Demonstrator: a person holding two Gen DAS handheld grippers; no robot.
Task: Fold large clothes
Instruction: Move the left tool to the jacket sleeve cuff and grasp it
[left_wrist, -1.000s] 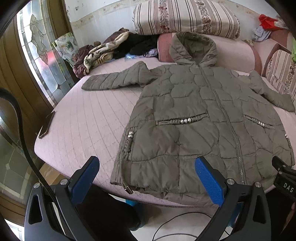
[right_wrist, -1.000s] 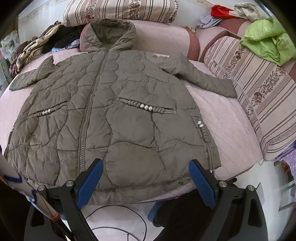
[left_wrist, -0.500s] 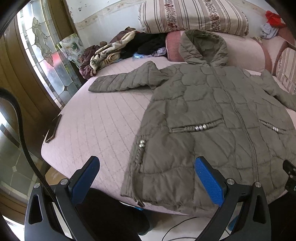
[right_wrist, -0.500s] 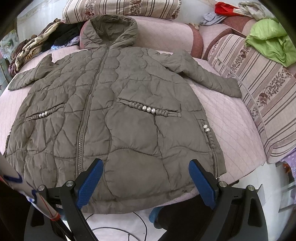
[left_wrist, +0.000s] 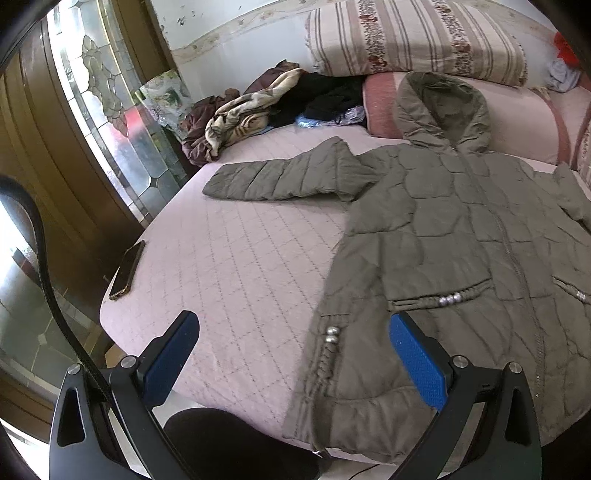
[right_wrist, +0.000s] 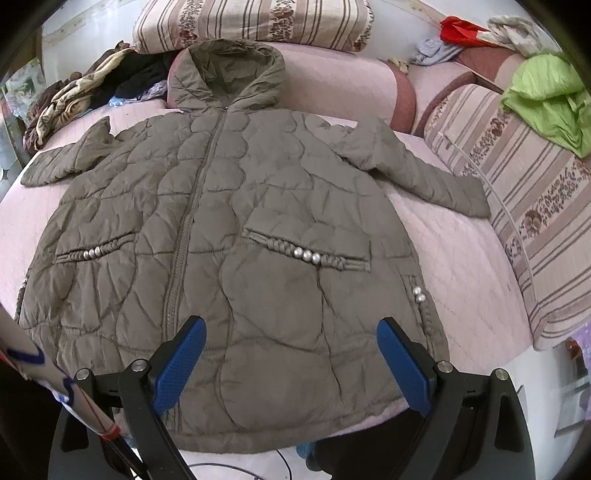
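Left claw (left_wrist: 293, 363): released, blue pads wide apart, nothing between them; poised over the near bed edge, one pad above bare cover, the other above the coat's left hem corner.

Right claw (right_wrist: 291, 363): released, pads wide apart, empty; poised over the coat's near hem, right of the zip.

Coat (right_wrist: 229, 236): olive, quilted, hooded; laid flat, front up, zipped, on the bed (left_wrist: 236, 266). Hem at the near bed edge, slightly overhanging. Braided pocket trims with silver beads on both fronts and at both side seams. Hood (right_wrist: 225, 77) propped against the pink bolster (right_wrist: 340, 88) at the far side. Left sleeve (left_wrist: 280, 177) stretched out sideways over the cover; right sleeve (right_wrist: 417, 170) angled out toward the striped cushion (right_wrist: 524, 206), cuff just short of it.

Writing: none legible on coat or claws.

Open room: broad strip of bare pink cover left of the coat, between hem corner and left sleeve; narrower bare strip right of the coat, before the striped cushion.

Phone (left_wrist: 127, 269): dark, flat at the left bed edge, well apart from the coat.

Clothes heap (left_wrist: 258, 110): brown, beige, black, at the far left corner, beyond the left sleeve.

Striped pillow (left_wrist: 413, 40): on top of the bolster, behind the hood.

Green cloth (right_wrist: 546, 99): on top of the striped cushion, far right.
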